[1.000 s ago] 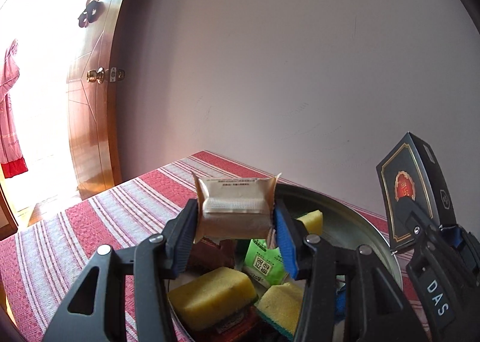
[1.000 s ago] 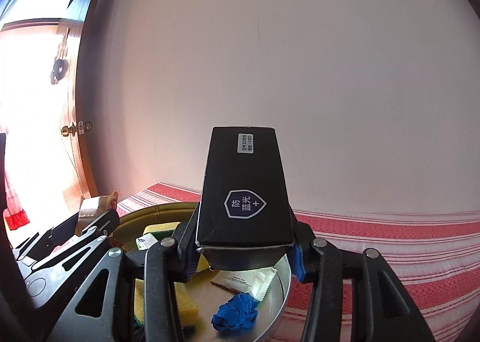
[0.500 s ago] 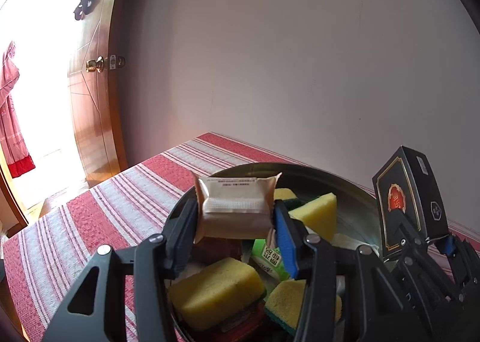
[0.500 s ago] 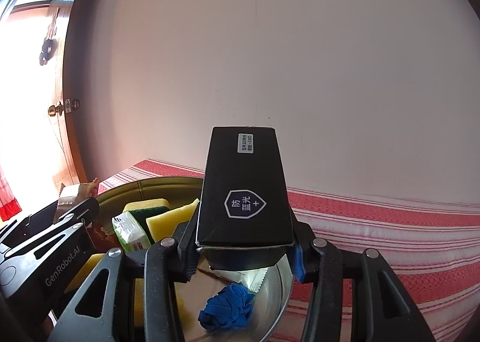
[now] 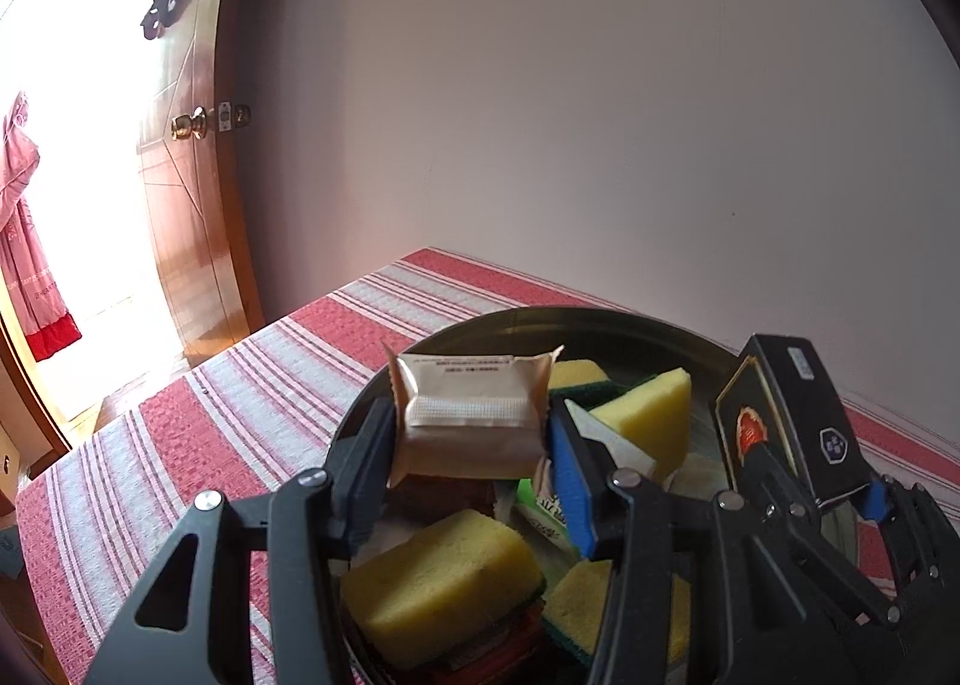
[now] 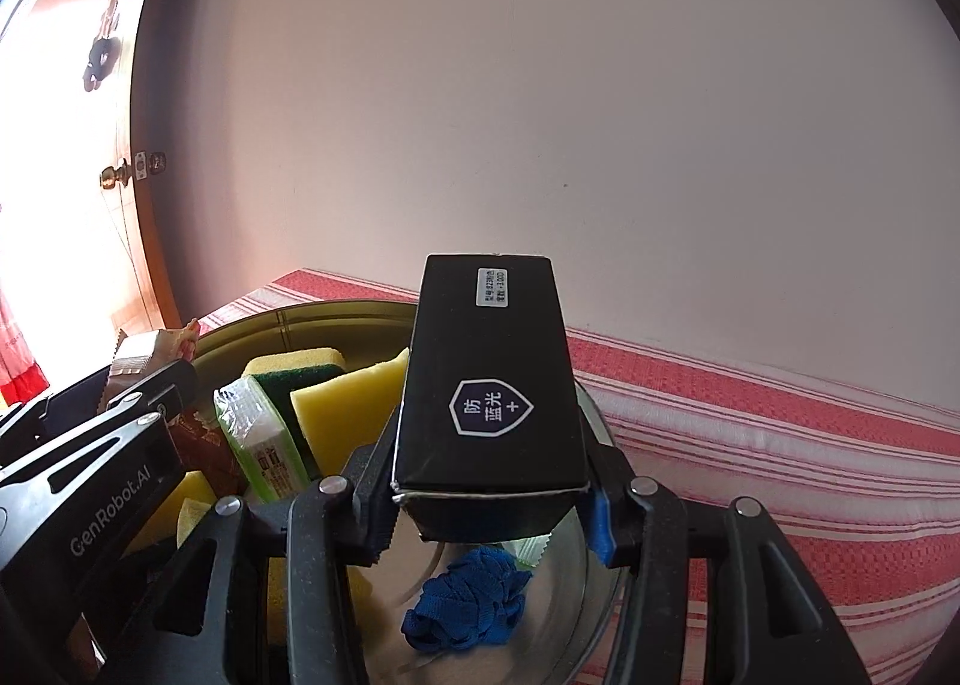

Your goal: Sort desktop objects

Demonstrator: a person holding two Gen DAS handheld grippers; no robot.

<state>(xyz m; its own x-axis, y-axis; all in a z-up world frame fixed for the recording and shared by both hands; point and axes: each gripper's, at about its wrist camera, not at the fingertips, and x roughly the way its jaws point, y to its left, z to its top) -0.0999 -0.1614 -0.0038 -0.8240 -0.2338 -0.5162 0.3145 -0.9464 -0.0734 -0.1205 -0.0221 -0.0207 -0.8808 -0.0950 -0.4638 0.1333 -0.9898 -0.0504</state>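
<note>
My left gripper (image 5: 471, 433) is shut on a tan foil snack packet (image 5: 471, 415) and holds it above the round metal bowl (image 5: 600, 322). My right gripper (image 6: 489, 481) is shut on a black box (image 6: 489, 379) with a shield logo, held over the bowl's right side (image 6: 600, 427); the box also shows in the left wrist view (image 5: 798, 421). The bowl holds several yellow sponges (image 5: 444, 583), a green packet (image 6: 261, 439) and a blue cloth wad (image 6: 468, 601).
The bowl sits on a red-and-white striped tablecloth (image 5: 180, 445) whose left edge drops off toward an open wooden door (image 5: 186, 187). A plain wall (image 6: 540, 114) stands close behind the table. More striped cloth (image 6: 780, 445) lies to the right of the bowl.
Both grippers have moved forward and lower over the bowl, still holding their objects. The bowl and its contents fill more of both views.
</note>
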